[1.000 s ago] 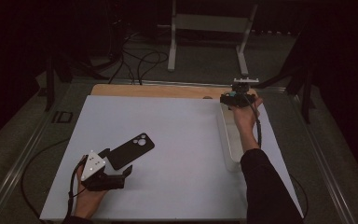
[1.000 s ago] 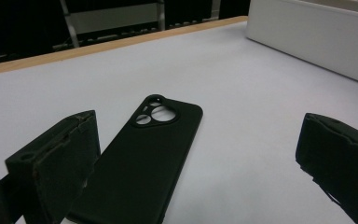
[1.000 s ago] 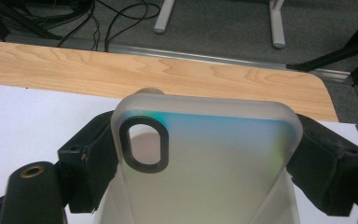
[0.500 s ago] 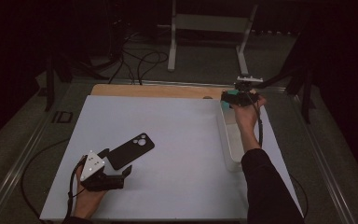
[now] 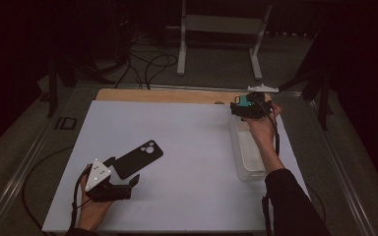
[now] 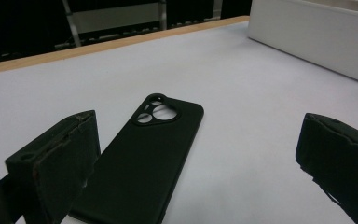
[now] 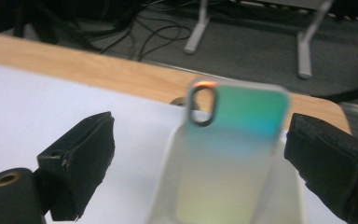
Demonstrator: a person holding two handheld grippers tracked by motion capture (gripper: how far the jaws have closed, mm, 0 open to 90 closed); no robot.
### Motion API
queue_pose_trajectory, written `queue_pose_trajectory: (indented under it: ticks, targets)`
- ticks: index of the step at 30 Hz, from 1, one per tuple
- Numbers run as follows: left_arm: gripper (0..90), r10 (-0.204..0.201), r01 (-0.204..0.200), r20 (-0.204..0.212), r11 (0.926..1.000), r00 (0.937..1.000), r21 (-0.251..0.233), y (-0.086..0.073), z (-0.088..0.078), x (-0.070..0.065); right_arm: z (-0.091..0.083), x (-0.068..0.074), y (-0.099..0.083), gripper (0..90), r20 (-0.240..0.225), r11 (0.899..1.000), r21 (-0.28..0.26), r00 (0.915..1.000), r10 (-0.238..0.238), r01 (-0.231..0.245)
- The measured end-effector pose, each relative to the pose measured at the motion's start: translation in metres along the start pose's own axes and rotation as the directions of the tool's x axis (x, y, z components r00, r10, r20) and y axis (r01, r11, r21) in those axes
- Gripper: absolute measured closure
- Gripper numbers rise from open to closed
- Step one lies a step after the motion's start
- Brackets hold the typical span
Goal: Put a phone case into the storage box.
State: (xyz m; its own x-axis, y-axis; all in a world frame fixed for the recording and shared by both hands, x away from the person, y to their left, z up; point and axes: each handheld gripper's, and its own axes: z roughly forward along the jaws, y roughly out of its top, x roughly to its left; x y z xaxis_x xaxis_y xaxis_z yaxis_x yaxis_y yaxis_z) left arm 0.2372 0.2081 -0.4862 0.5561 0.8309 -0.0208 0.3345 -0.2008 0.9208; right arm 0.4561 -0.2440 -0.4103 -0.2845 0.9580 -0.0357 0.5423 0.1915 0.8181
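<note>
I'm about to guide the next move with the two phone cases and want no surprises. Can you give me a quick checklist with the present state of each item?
1. Left gripper jaws open: ok, both stand wide apart.
2. Black phone case flat on the white mat: ok; it lies beside the left jaw, whether touching cannot tell.
3. Right gripper free of the iridescent phone case: ok, the jaws have just been opening and neither pad presses on it.
4. Iridescent phone case settled in the clear bin: cannot tell; it leans at the bin's far end, blurred.
5. Path between the grippers: ok, bare mat.
</note>
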Motion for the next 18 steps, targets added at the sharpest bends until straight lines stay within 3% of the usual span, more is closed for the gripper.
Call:
queue_pose_trajectory:
  ticks: [2,3,11,13,15,16,18]
  targets:
    - [0.5,-0.001,0.001,-0.001,1.0,1.0,0.001,0.0,0.0,0.0,-0.002,0.003,-0.001,8.4,-0.013,1.0,0.001,0.9998,-0.018,0.018]
    - [0.5,-0.002,0.002,-0.003,1.0,1.0,0.001,0.0,-0.001,0.001,-0.008,0.01,-0.005,8.4,-0.051,0.999,-0.005,0.9975,-0.048,0.048]
    - [0.4,-0.001,0.001,0.0,1.0,1.0,0.001,0.0,0.0,0.0,-0.024,0.026,-0.012,8.4,-0.133,0.995,-0.035,0.9863,-0.098,0.094]
    - [0.4,-0.001,0.001,-0.001,1.0,1.0,0.002,0.0,-0.001,0.0,-0.032,0.032,-0.014,8.4,-0.175,0.993,-0.051,0.9776,-0.117,0.109]
    - [0.4,-0.001,0.001,-0.001,1.0,1.0,0.002,0.0,0.0,0.0,-0.034,0.034,-0.015,8.4,-0.187,0.992,-0.058,0.9744,-0.124,0.115]
    - [0.4,-0.001,0.001,-0.001,1.0,1.0,0.001,0.0,0.0,0.0,-0.041,0.039,-0.018,8.4,-0.214,0.99,-0.074,0.9675,-0.135,0.122]
    - [0.4,-0.001,0.001,0.0,1.0,1.0,0.003,0.0,0.0,0.0,-0.046,0.042,-0.021,8.4,-0.231,0.988,-0.084,0.962,-0.145,0.129]
